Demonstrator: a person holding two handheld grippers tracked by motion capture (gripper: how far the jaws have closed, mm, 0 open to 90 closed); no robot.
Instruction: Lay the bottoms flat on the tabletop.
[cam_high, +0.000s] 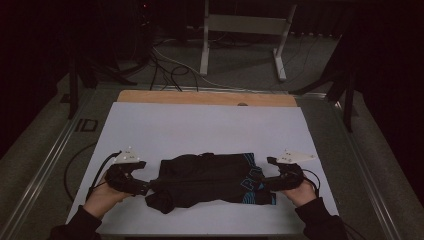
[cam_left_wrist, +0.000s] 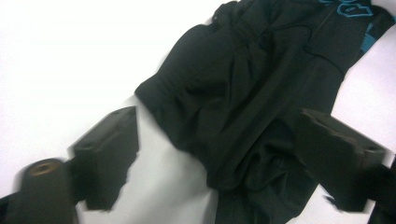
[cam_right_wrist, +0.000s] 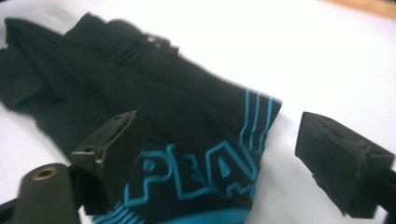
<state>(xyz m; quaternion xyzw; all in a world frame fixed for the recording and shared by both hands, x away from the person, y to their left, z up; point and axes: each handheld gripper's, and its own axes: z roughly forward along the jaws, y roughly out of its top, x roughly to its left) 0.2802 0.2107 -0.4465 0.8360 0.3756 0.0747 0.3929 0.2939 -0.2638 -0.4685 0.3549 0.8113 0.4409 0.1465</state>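
Between the wide-open, empty left claw (cam_high: 146, 187) and right claw (cam_high: 264, 184), a folded black garment (cam_high: 207, 181) shows teal lettering.

The high view is dim overall; the room beyond the table (cam_high: 210, 130) falls into near-black, and only the white sheet (cam_high: 200, 125) reads as evenly lit. Both gripper views are far brighter, the white surface overexposed to a featureless glare. Motion blur smears the jaw edges there. The dark garment (cam_left_wrist: 252, 93) loses fold detail; its blue lettering (cam_right_wrist: 196, 172) stays legible but soft.
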